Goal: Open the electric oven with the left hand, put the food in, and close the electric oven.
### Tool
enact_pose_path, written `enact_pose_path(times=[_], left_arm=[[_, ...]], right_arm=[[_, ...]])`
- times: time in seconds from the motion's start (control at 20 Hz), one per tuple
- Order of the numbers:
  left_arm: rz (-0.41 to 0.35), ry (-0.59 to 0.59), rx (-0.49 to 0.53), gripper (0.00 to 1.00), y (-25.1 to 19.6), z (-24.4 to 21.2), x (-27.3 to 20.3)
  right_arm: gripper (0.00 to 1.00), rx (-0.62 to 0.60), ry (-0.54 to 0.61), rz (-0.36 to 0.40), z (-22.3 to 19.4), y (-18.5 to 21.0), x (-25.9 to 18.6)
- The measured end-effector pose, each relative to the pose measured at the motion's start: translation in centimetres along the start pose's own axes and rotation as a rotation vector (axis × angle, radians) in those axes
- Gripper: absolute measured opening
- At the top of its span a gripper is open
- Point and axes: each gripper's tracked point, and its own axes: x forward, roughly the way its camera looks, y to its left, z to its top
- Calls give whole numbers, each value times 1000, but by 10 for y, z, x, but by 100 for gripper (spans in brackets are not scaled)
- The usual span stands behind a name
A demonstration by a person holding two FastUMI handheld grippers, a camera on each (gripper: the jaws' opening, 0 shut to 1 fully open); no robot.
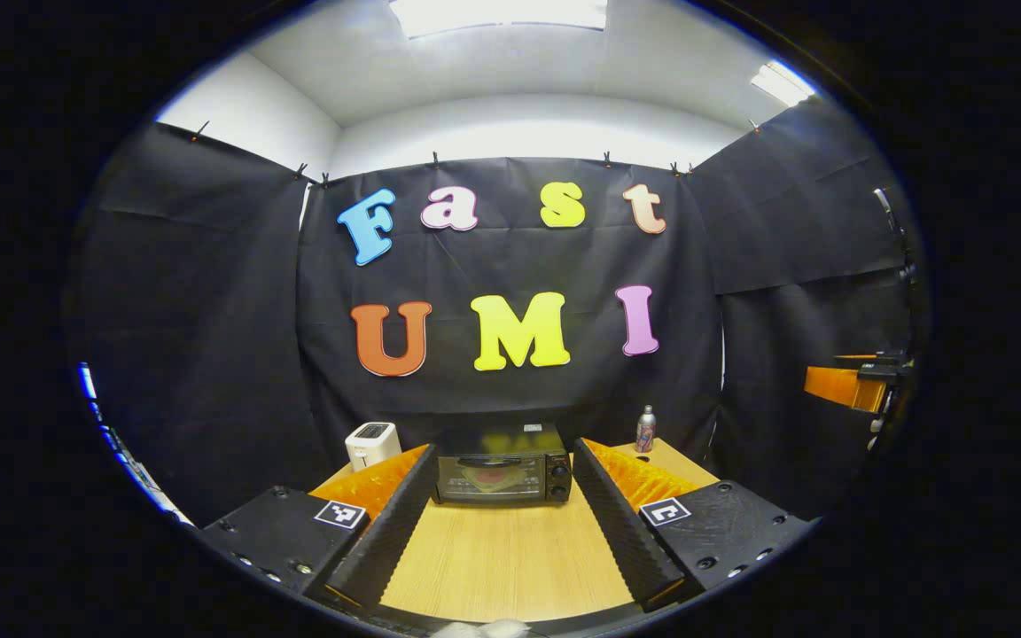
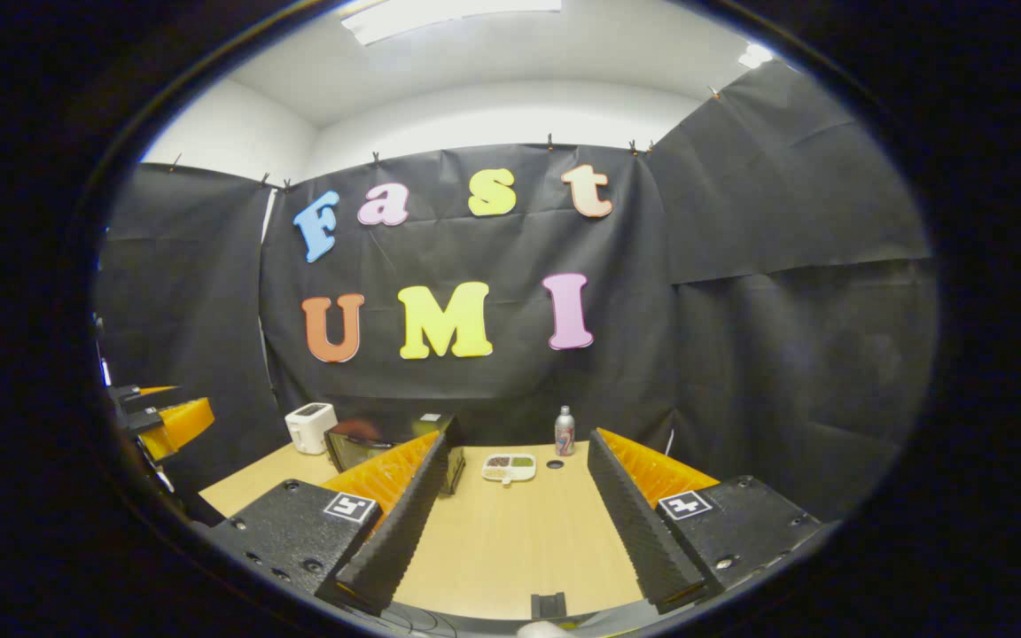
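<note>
We see the oven (image 1: 503, 474) at the table's (image 1: 502, 558) far edge, door shut, straight ahead between the fingers of our left gripper (image 1: 503, 532), which is wide open, empty and nearer than the right.

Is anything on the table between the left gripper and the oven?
No. In the left gripper view, bare table lies between the open left gripper and the closed oven.
</note>
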Motion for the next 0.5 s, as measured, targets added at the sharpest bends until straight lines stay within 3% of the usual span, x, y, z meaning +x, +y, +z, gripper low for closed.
enact_pose_path(times=[0.5], left_arm=[[-23,-1,5,96,-26,6,-18]], right_arm=[[96,9,6,22,-4,-2,-30]])
